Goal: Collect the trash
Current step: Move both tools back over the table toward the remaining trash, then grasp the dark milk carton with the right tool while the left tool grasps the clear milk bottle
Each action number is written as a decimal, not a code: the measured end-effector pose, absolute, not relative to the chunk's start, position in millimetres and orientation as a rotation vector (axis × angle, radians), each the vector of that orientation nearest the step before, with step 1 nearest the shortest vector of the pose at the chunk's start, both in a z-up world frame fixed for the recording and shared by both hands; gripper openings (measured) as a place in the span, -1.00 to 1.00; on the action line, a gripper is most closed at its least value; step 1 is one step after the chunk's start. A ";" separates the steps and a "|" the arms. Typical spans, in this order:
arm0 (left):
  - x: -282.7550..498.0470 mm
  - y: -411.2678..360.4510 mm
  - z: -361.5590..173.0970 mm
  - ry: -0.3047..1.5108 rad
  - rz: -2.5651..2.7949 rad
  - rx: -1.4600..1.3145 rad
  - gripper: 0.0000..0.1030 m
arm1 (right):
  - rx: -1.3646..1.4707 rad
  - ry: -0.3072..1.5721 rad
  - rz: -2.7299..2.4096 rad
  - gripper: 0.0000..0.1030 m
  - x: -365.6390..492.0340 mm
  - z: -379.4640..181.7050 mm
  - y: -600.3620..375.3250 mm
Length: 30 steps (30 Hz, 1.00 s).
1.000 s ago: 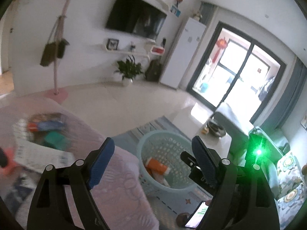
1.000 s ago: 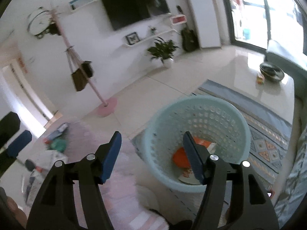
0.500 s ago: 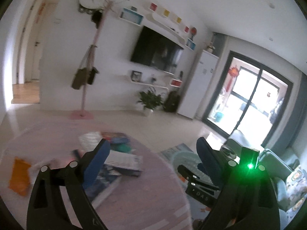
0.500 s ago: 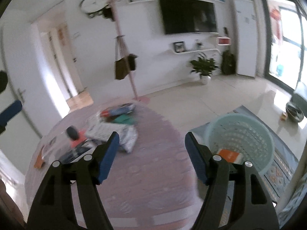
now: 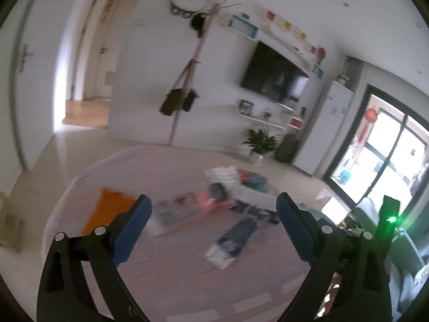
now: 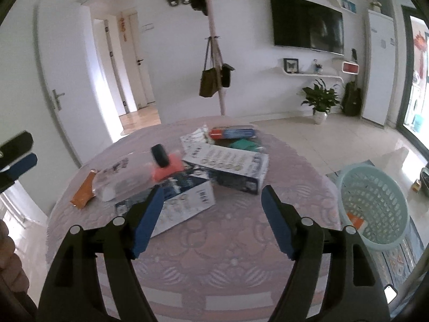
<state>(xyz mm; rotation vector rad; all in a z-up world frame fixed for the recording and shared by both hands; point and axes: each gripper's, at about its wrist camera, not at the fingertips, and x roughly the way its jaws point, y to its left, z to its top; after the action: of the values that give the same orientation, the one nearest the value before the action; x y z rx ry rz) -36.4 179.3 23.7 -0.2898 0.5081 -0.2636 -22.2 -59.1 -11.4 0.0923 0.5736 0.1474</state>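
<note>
Trash lies on a round table with a pink lace cloth (image 6: pixel 241 255): two white and blue boxes (image 6: pixel 228 163), an orange packet (image 6: pixel 84 190), a pink-red item with a black cap (image 6: pixel 166 169), a red and blue box (image 6: pixel 233 132) and a teal packet (image 6: pixel 244 143). A pale blue basket (image 6: pixel 372 204) stands on the floor to the right, holding an orange piece (image 6: pixel 356 221). My right gripper (image 6: pixel 211 201) hovers over the table's near side, its jaws opening with nothing held. My left gripper (image 5: pixel 213 209) is wide open and empty above the blurred table (image 5: pixel 174 268), near the orange packet (image 5: pixel 107 209).
A coat stand with hanging bags (image 6: pixel 214 75) rises behind the table. A potted plant (image 6: pixel 320 99) stands by the far wall. A patterned rug (image 6: pixel 396 263) lies under the basket, with a phone (image 6: pixel 390 293) at the lower right. A hand (image 6: pixel 8 255) shows at the left edge.
Both views have swung left, from the basket on the floor to the table with the trash. Both grippers' jaws stand wider than before.
</note>
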 end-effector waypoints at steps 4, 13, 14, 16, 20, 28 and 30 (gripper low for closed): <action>-39.0 209.7 13.5 0.536 -0.201 -0.290 0.77 | 0.096 0.583 0.182 0.42 -22.9 -10.5 -41.7; -36.4 252.5 -13.3 0.589 -0.149 -0.321 0.77 | 0.027 0.628 0.232 0.36 -23.3 -19.3 3.5; -36.0 255.7 -17.8 0.601 -0.144 -0.324 0.77 | 0.021 0.634 0.227 0.16 -22.3 -20.7 4.0; -34.7 259.4 -23.2 0.613 -0.138 -0.334 0.77 | 0.043 0.667 0.244 -0.13 -17.8 -23.6 -0.1; -31.6 271.1 -31.0 0.627 -0.146 -0.367 0.77 | 0.102 0.706 0.286 -0.31 -8.2 -20.2 -3.4; 20.1 274.9 -50.9 0.735 -0.130 -0.283 0.77 | 0.213 0.753 0.264 0.53 -4.1 -20.7 -5.7; 40.8 271.1 -63.3 0.810 -0.104 -0.238 0.75 | 0.282 0.777 0.222 0.55 4.1 -23.8 -11.0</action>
<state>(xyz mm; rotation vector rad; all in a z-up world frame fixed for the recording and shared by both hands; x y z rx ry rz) 40.8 271.1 -63.3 -0.2380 0.8103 -0.1041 4.1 -11.0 -23.8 0.2816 0.7774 0.2216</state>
